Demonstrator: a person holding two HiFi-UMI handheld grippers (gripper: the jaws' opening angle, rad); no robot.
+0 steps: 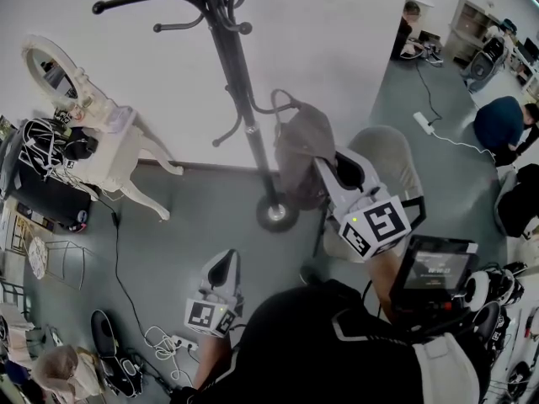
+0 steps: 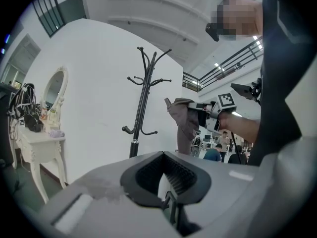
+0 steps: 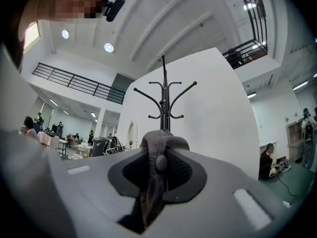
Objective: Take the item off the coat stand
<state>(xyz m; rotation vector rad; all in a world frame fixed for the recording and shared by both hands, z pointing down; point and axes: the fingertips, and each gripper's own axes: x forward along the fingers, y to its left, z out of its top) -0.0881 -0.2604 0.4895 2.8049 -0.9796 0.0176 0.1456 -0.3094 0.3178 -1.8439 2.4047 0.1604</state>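
White left gripper sits nearest, at 7 o'clock, its fingers a little spread with nothing between them. At 3 o'clock the right gripper has its fingers pinching the top of a grey-brown bag, which hangs in the air. Farther off, toward 12 o'clock, rises the black coat stand; the bag hangs just beside its pole, clear of it.

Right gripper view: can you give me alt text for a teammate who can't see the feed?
The right gripper has its jaws shut on a grey fabric item with a round stud, held in the foreground. Behind it a black coat stand rises against a white wall, its visible hooks bare. A seated person is at the far right.
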